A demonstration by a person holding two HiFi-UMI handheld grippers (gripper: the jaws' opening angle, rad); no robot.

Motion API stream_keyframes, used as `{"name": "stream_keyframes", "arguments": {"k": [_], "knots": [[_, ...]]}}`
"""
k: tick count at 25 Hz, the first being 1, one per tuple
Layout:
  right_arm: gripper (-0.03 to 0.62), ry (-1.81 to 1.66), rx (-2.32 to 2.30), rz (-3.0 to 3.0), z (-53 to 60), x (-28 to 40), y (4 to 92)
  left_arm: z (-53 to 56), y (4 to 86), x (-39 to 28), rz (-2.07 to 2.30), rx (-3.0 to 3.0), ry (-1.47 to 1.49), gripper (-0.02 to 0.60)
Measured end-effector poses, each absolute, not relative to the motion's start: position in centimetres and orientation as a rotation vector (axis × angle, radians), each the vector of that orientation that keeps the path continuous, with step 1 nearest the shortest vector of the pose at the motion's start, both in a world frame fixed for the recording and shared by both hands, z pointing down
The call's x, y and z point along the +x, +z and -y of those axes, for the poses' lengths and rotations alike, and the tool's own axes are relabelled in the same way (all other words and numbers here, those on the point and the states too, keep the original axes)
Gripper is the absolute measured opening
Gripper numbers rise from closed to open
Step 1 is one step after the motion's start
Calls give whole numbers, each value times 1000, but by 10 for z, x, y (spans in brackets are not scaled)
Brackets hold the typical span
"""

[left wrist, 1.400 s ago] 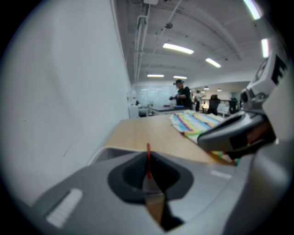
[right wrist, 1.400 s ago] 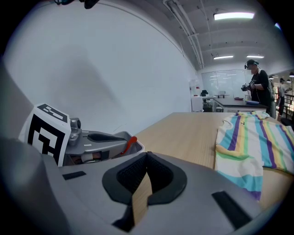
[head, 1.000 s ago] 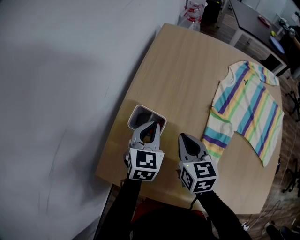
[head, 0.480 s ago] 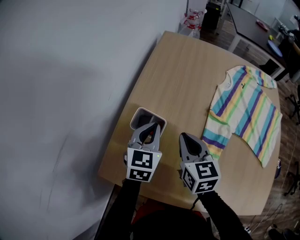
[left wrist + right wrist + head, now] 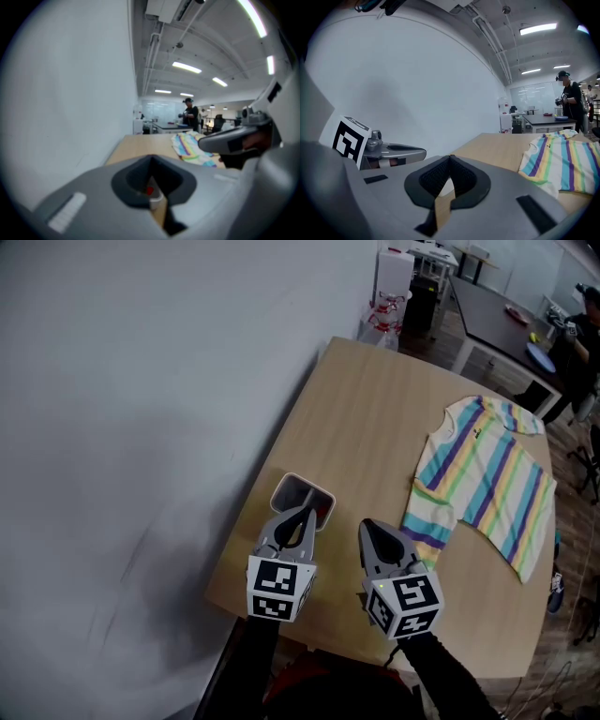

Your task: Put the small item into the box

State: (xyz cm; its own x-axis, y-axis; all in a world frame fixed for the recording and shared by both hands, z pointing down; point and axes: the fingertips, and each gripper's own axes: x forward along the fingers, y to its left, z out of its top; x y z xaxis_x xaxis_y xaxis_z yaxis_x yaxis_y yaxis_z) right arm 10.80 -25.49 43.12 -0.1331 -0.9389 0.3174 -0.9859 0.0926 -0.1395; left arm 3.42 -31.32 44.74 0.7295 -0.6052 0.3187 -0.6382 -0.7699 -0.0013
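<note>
**Both grippers parked at the near edge, red thing is in the box**

Standing right here, so, nearest first: two dark sleeves (image 5: 261,667) come up over the near edge of the table (image 5: 375,418), one gripper in each hand. They're held side by side, level, both pointing toward the far edge.

The left gripper (image 5: 306,512) has its tips pressed together, nothing pinched, and its nose hangs just over the near rim of the box (image 5: 309,485). The right gripper (image 5: 366,524) is closed up the same way and empty, over bare wood just right of the box, not touching it.

One box, open-topped, white rim. It sits close to the table's left edge, near the near-left corner. The small red item (image 5: 323,511) shows inside it, on the right side. From the left gripper view you can spot it through the gap behind the tips.

The left edge runs along a grey wall (image 5: 141,427), so no room that way. Middle and far-left of the table are bare. One striped shirt (image 5: 483,474) lies flat over the right half, out to the right edge, its near sleeve close to the right gripper.

Way past the far edge, one person (image 5: 586,315) stands by a dark table (image 5: 497,306).
</note>
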Motion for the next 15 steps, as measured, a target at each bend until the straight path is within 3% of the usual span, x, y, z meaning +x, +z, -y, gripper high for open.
{"name": "stream_keyframes", "arguments": {"k": [15], "knots": [[8, 345, 1965, 2272, 223, 83, 389, 278, 406, -10, 1073, 2839, 338, 2]]}}
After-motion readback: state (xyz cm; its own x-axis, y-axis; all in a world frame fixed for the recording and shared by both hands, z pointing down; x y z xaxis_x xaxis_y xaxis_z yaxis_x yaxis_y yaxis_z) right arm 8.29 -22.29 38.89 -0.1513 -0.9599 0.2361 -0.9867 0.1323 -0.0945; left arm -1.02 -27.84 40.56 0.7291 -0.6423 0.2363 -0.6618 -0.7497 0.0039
